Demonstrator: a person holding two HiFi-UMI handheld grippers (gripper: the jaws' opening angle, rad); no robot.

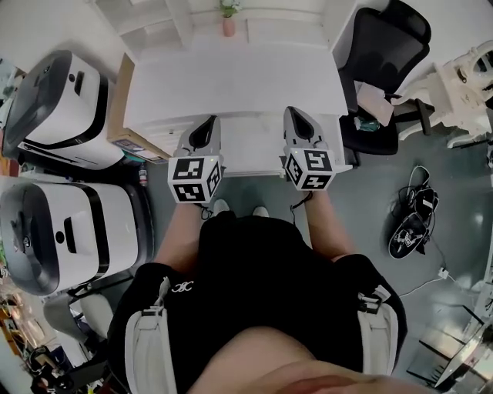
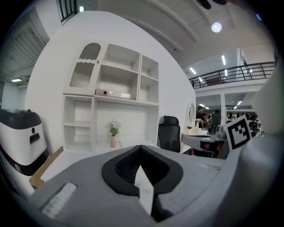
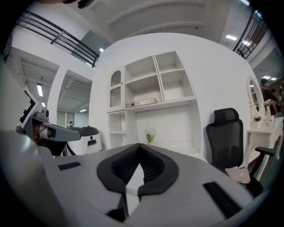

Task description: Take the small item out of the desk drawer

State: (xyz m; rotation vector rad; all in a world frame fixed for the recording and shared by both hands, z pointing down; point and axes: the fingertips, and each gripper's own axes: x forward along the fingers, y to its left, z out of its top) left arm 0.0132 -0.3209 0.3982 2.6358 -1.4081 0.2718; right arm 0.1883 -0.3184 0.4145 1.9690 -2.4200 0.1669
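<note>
Head view: the person stood at the near edge of a white desk [image 1: 231, 77], with the left gripper [image 1: 208, 123] and the right gripper [image 1: 294, 115] side by side over that edge. Both pointed toward the shelf [image 1: 177, 19] at the back, where a pink vase [image 1: 228, 27] stood. A black chair [image 1: 385, 38] stood at the desk's right, and two white machines [image 1: 58, 100] sat on the floor to its left. The item showed nowhere, and I could not pick out the drawer along the desk front.

Left gripper view: the jaws were pressed together at the tips, nothing between them. Beyond them lay the desk top, the shelf with the vase of flowers at its foot, and the chair further right.

Right gripper view: these jaws were likewise closed tight and empty. They faced the same shelf, the vase straight ahead, the chair to the right, one of the machines off to the left.
</note>
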